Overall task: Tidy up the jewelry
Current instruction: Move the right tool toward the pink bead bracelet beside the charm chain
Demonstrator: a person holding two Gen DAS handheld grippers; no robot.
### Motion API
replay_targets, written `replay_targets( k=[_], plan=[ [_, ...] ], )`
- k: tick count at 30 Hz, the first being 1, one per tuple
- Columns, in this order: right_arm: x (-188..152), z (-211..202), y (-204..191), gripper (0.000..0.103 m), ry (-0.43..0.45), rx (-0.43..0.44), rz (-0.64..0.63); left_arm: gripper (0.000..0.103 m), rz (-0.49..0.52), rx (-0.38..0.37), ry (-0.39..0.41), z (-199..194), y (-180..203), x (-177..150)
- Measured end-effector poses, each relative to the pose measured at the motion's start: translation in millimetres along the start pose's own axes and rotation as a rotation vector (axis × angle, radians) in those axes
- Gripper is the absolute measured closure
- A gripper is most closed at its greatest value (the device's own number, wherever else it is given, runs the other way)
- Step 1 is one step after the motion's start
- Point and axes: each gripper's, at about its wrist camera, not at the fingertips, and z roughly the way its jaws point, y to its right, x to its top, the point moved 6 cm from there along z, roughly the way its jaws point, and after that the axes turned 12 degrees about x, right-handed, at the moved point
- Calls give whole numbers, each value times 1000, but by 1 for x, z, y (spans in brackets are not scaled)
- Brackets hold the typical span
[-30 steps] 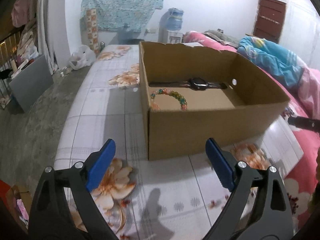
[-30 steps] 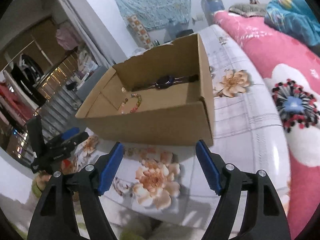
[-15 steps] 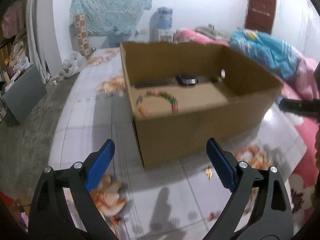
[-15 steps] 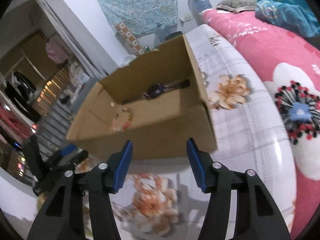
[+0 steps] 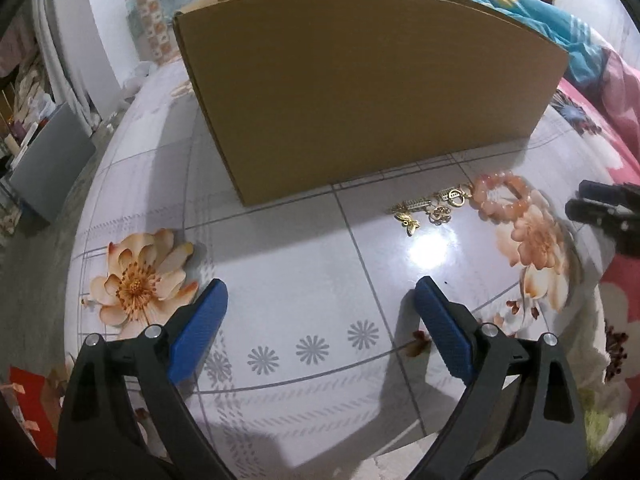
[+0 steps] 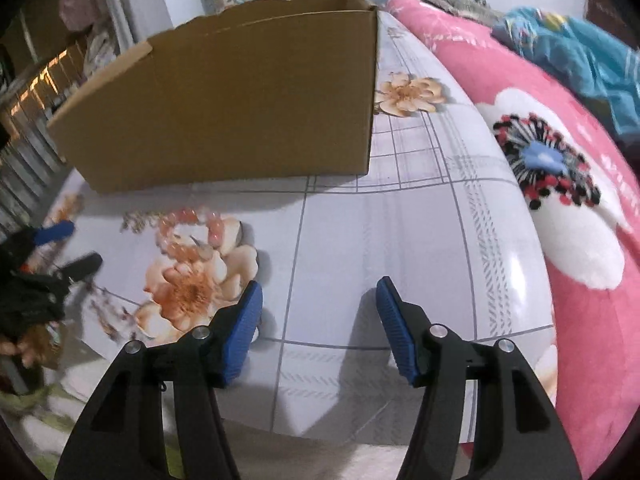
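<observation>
Left wrist: pink bracelet (image 5: 502, 200) just beside box (image 5: 360, 92) base edge

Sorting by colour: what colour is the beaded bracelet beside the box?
Peach-pink beaded bracelet; clearest in the left wrist view.

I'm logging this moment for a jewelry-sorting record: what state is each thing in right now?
Left tool: open, empty, low over the table.
Right tool: open, empty, low over the table.
Cardboard box: upright, top open, contents hidden from both views.
Pink bead bracelet: flat on the table outside the box, closed loop.
Gold chain jewelry: loose heap on the table, beside the bracelet.
Table: covered with a glossy floral cloth.
</observation>
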Motion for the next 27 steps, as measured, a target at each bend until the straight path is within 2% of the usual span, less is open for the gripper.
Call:
replay_targets(
  k=[2, 3, 5, 8, 9, 22, 25, 27],
  plan=[
    [-3, 1, -5, 41, -2, -35, -43, 9, 0, 10, -6, 0, 0, -1],
    [-3, 1, -6, 33, 2, -47, -56, 8, -2, 14, -6, 1, 0, -2],
    [-5, 1, -8, 27, 8, -66, -63, 8, -15, 12, -3, 1, -1, -3],
    [-8, 3, -5, 9, -9, -58, -46, 8, -35, 9, 4, -1, 0, -3],
    [-9, 4, -4, 7, -15, -53, -47, 7, -38, 12, 10, -1, 0, -3],
    [-13, 5, -2, 6, -79, 25, -82, 7, 5, -18, 5, 5, -2, 4],
    [-8, 2, -5, 6, -96, -3, -76, 7, 3, -19, 0, 7, -2, 6],
    [2, -3, -15, 6, -67, 31, -73, 7, 0, -17, -1, 8, -2, 7]
  ],
)
